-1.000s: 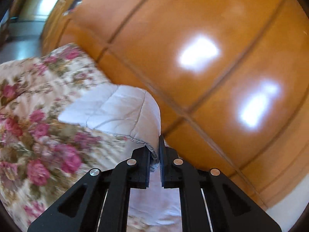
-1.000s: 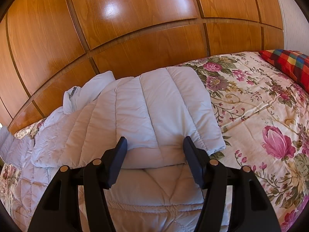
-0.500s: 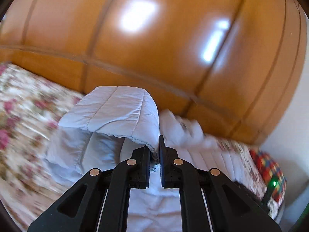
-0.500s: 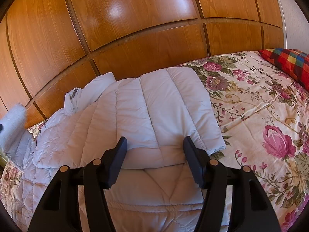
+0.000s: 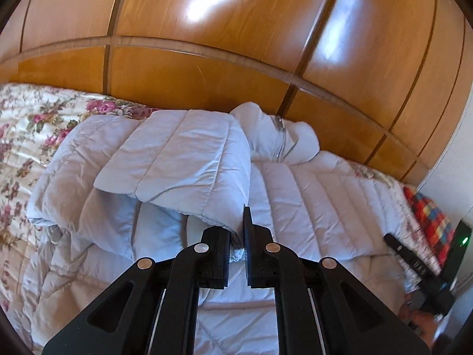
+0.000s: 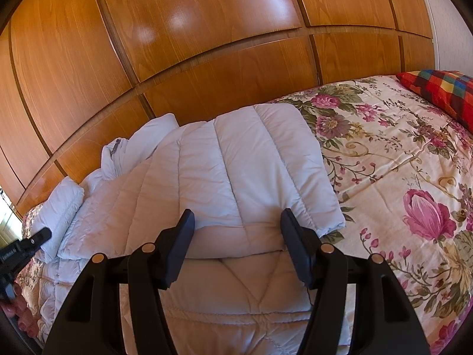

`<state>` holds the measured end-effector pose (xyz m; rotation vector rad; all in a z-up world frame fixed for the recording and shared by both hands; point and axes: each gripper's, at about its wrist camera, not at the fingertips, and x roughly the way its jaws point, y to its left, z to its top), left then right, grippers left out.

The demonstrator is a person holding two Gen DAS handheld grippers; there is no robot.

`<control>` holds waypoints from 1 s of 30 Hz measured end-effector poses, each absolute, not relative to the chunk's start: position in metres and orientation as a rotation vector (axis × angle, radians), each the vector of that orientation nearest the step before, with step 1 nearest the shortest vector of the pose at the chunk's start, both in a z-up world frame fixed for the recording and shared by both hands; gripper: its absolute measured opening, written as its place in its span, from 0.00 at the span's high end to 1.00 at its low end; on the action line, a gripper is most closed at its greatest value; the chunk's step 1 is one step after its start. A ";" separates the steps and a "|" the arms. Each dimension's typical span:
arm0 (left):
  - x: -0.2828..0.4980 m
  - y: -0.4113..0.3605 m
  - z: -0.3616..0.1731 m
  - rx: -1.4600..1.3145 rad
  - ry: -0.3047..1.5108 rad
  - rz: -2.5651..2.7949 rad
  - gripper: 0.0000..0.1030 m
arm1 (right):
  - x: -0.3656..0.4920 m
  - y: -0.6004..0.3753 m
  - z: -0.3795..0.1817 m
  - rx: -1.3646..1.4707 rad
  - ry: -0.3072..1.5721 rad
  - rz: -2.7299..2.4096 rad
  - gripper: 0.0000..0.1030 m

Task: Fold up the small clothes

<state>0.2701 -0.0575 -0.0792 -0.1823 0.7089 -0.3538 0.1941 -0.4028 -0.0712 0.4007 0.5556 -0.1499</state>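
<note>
Swinging inward, the left gripper (image 5: 236,245), clenched on the sleeve (image 5: 183,162), carried it over the jacket (image 6: 236,159); right gripper (image 6: 236,245) gaped idle, final folds remaining.

We saw both views brightly lit by daylight. White glare patches sat on the glossy wooden headboard (image 5: 207,68), two in the left wrist view and fainter ones in the right wrist view (image 6: 177,20). The fisheye bent the panel lines into curves, and black corners framed each picture. The far right edge of the left view was smeared.
</note>
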 end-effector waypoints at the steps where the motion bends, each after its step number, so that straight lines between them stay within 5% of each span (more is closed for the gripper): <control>1: 0.270 -0.060 -0.080 -0.165 0.706 -0.351 0.94 | 0.194 -0.403 -0.071 0.400 0.556 -0.150 0.41; 4: 0.267 -0.070 -0.083 -0.102 0.702 -0.327 0.92 | 0.194 -0.403 -0.071 0.400 0.555 -0.150 0.41; 6: 0.266 -0.077 -0.085 -0.063 0.715 -0.338 0.69 | 0.194 -0.403 -0.071 0.398 0.555 -0.152 0.41; 7: 0.262 -0.083 -0.084 -0.032 0.718 -0.366 0.36 | 0.194 -0.403 -0.071 0.397 0.556 -0.153 0.41; 8: 0.255 -0.088 -0.083 -0.003 0.699 -0.397 0.24 | 0.194 -0.403 -0.071 0.397 0.555 -0.153 0.41; 13: 0.227 -0.086 -0.071 0.090 0.596 -0.441 0.24 | 0.194 -0.401 -0.070 0.381 0.555 -0.160 0.41; 19: 0.228 0.014 -0.071 -0.249 0.576 -0.286 0.25 | 0.194 -0.398 -0.069 0.354 0.555 -0.172 0.40; 26: 0.265 0.094 -0.107 -0.473 0.764 -0.067 0.62 | 0.196 -0.361 -0.052 0.165 0.581 -0.171 0.37; 30: 0.276 0.107 -0.121 -0.463 0.801 -0.057 0.62 | 0.188 -0.297 -0.022 -0.031 0.537 -0.008 0.36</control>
